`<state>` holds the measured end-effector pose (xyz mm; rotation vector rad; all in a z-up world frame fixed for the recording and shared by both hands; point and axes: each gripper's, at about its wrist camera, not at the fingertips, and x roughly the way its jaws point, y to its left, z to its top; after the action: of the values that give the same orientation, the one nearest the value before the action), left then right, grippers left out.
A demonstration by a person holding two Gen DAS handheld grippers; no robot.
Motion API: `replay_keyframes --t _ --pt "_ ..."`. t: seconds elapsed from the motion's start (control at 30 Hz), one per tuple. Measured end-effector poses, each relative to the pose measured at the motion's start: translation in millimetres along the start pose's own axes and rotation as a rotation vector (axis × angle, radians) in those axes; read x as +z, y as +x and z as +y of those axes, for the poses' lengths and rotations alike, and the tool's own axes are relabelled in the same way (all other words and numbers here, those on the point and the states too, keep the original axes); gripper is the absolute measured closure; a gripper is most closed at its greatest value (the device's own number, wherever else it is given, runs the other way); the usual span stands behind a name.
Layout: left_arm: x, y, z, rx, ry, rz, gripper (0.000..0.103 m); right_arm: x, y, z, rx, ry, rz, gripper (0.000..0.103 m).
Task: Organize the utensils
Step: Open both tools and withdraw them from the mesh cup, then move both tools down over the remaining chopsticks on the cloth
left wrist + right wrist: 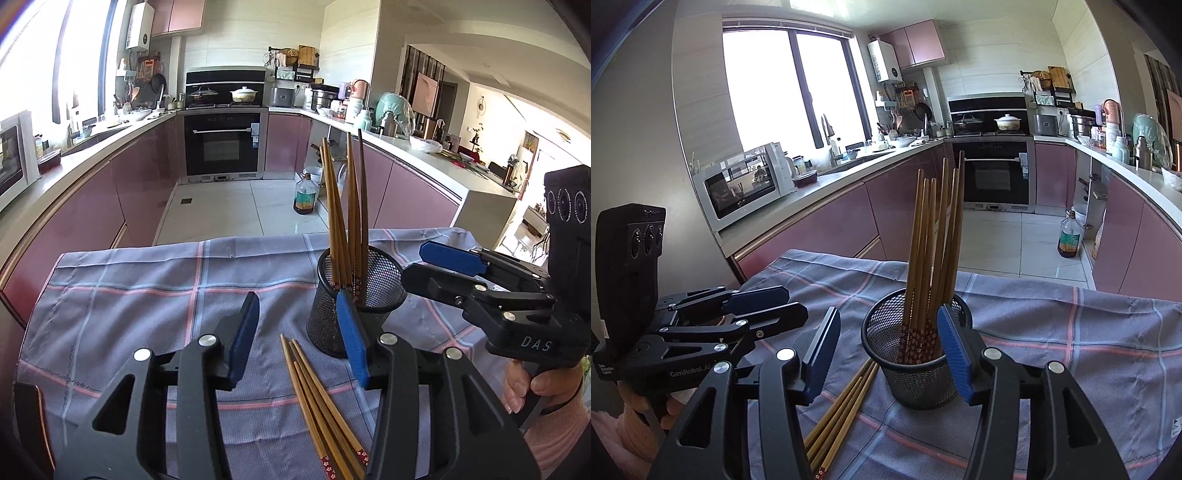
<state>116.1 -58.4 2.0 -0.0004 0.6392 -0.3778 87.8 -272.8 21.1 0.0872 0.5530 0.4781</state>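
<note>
"DAS" stands in pale letters on the right gripper body, at three o'clock in the left wrist view. "GenRobot.AI" marks the left gripper body, at eight o'clock in the right wrist view.

Daylight is cast from the window, which is blown out to white. Straight lines are bent strongly toward the dark, vignetted edges. Sharp focus is kept throughout.

Plaid cloth over table, mesh cup, loose chopsticks

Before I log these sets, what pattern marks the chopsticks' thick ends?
Red bands with small white flowers on the chopsticks, clearest in the right wrist view.
</note>
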Motion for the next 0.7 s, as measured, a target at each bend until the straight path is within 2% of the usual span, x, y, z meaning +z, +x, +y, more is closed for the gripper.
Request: replay_keyframes --t 0.1,0.27,0.57,0.7 --pt "-9 -6 6 0.009 -0.019 0.004 0.049 -4 -4 4 0.013 -0.003 0.001 0.049" --pt "-27 -10 21 0.029 -0.045 0.036 0.048 -16 -2 11 0.027 -0.011 0.027 0.047" --pt "-66 0 31 0.054 -0.049 0.125 0.048 -52 23 19 0.054 -0.005 0.167 0.047" --pt "-76 7 31 0.053 -0.058 0.148 0.048 -61 28 21 0.06 0.002 0.199 0.047"
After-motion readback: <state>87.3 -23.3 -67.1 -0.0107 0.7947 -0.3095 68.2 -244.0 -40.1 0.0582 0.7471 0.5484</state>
